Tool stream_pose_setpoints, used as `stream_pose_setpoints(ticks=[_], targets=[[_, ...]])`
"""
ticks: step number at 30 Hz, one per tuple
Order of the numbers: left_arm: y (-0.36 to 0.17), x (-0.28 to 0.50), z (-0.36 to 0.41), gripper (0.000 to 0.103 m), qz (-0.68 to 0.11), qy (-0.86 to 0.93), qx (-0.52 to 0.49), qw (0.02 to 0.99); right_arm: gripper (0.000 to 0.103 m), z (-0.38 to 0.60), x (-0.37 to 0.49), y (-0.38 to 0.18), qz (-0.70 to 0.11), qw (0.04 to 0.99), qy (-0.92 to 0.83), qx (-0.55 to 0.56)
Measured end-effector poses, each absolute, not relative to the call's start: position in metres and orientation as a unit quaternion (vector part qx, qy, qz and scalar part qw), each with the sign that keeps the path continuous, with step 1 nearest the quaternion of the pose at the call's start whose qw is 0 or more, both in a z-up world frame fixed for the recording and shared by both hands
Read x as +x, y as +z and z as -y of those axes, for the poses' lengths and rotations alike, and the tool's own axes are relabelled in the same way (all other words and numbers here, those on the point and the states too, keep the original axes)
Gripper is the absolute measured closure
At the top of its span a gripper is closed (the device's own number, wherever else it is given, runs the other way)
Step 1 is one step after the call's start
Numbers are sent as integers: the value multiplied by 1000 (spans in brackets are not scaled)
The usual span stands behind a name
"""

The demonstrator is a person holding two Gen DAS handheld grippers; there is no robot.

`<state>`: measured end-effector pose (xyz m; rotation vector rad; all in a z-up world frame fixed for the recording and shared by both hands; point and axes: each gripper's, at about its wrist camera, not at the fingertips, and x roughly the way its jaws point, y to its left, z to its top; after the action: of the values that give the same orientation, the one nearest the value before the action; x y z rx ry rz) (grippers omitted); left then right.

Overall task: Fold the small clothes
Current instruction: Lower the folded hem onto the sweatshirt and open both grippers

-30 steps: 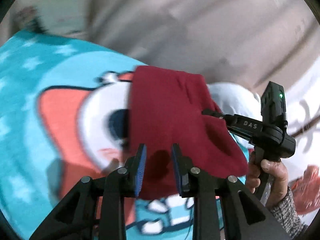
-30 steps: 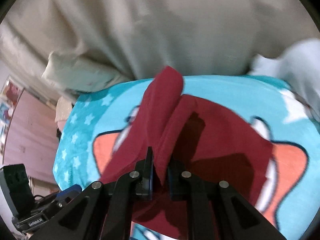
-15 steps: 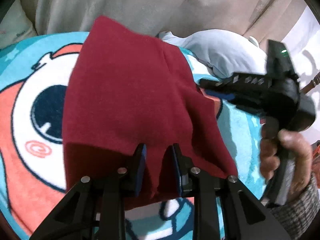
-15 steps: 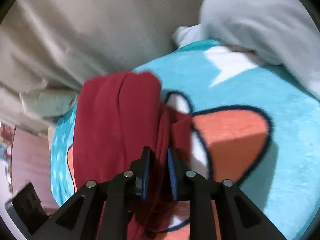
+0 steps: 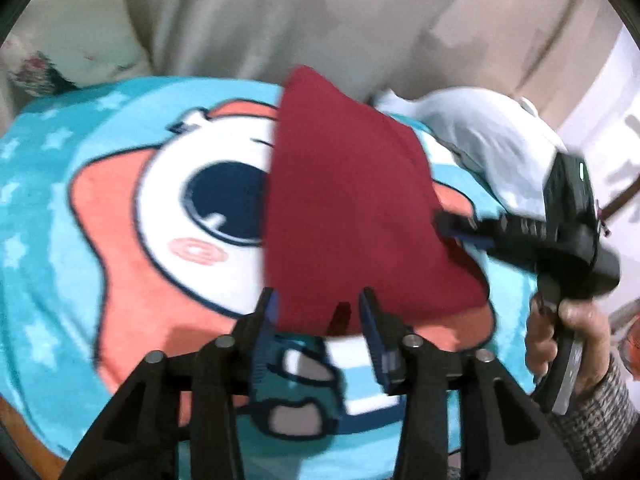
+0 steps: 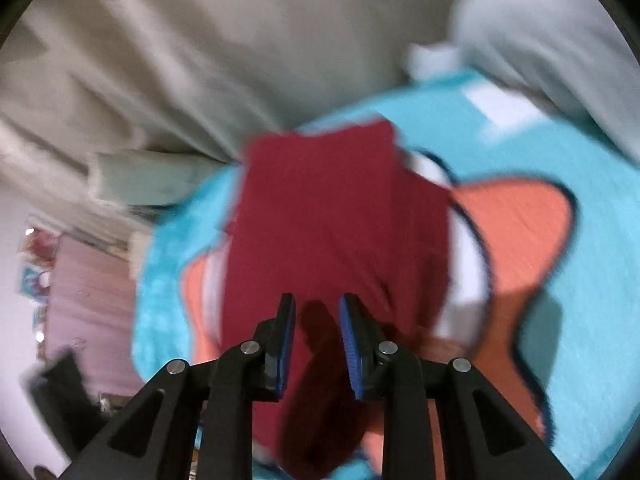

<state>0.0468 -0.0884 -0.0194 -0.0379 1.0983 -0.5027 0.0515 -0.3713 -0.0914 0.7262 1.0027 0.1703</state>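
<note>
1. The red cloth (image 5: 352, 216) lay folded on the cartoon blanket (image 5: 80, 208).
2. The left gripper (image 5: 320, 320) had its jaws open at the cloth's near edge.
3. Only the left view showed the right gripper (image 5: 460, 228) from outside, beside the cloth.
4. The right view showed its jaws apart over the cloth (image 6: 340, 216), gripping nothing.

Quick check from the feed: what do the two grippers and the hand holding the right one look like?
Both grippers, left gripper and right gripper, have black angular fingers, silver pivot bolts and ribbed blue pads. The right hand is bare, with a grey knit sleeve.
</note>
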Motion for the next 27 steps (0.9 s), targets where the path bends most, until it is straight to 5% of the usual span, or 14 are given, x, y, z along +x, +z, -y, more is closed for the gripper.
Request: stream_pose_setpoints(ticks=[5, 8, 17, 27], targets=[[-14, 52, 71, 52, -510, -209, -11, 834, 82, 387, 36, -84, -444, 817, 55, 363], [-11, 58, 67, 52, -505, -199, -2, 840, 61, 381, 24, -63, -432, 841, 6, 327], [-1, 78, 55, 44, -465, -196, 50, 862, 51, 324, 16, -13, -393, 885, -31, 246], [-14, 97, 39, 44, -477, -222, 82, 846, 48, 281, 26, -33, -430, 871, -90, 220]])
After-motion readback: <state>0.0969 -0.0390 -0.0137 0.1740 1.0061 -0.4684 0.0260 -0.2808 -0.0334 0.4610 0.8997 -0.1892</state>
